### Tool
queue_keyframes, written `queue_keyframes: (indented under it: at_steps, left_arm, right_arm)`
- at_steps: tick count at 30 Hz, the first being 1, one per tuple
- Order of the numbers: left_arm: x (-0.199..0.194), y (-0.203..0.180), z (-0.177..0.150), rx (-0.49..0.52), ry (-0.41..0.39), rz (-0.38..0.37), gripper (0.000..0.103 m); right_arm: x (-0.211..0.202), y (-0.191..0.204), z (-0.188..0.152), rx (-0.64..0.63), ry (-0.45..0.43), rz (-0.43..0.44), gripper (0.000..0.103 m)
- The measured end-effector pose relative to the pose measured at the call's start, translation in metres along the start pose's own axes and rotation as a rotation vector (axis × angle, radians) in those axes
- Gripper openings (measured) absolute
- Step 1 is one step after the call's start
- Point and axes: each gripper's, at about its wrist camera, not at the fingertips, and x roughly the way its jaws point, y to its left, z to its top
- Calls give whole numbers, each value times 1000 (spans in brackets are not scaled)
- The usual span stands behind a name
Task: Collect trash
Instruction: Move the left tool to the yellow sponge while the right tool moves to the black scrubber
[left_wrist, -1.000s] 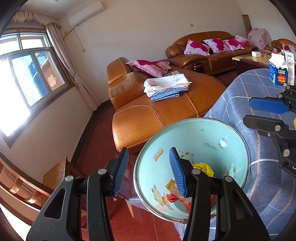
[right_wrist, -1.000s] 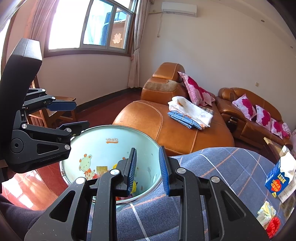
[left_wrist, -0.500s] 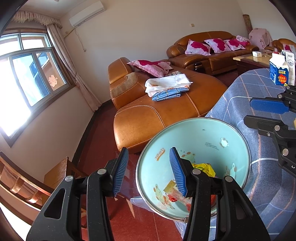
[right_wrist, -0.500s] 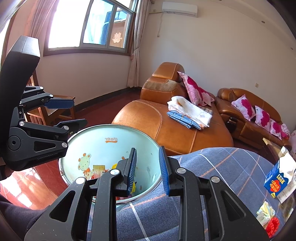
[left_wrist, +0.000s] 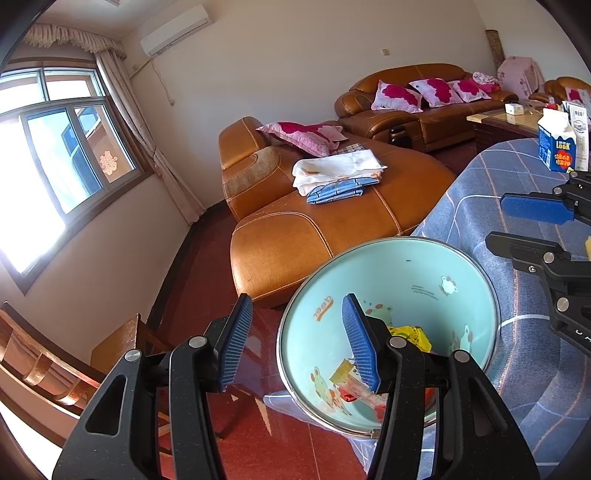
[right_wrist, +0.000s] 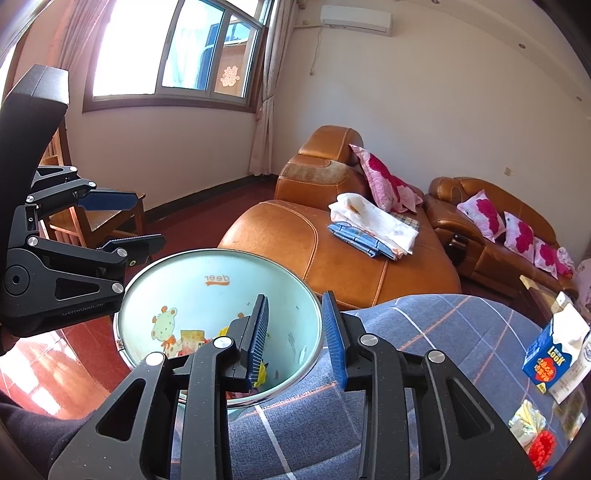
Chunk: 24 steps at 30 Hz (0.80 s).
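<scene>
My left tool (left_wrist: 297, 341) hangs over the near rim of the pale green bin (left_wrist: 406, 273), jaws apart and empty, having just widened a little. My right tool (right_wrist: 297, 334), also empty with a narrower gap, has just been opening too, poised above the bin's edge where it meets the blue checked surface (right_wrist: 443, 332). Crumpled wrappers (left_wrist: 410, 334) lie at the bin's bottom. A blue milk carton (right_wrist: 554, 354) and more scraps (right_wrist: 532, 432) sit on the surface, well to the right.
</scene>
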Motion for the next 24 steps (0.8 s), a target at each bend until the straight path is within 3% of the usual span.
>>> queue_keyframes:
  at_steps: [13,15,18,24]
  left_arm:
    - [-11,5,2,-2,-22,3,57]
    - [-14,5,3,-1,-27,4,58]
    - [-18,5,3,-2,-34,4,65]
    - [-27,4,3,7,-50,1,72]
  right_arm:
    - [-7,-1,-1,15,-30,-78,36]
    - [-10,-2,-1,24,-39,-95,41]
    - [-14,-6,-2,43,-57,-133,62]
    - [-24,-9,-6,71,-71,-198,70]
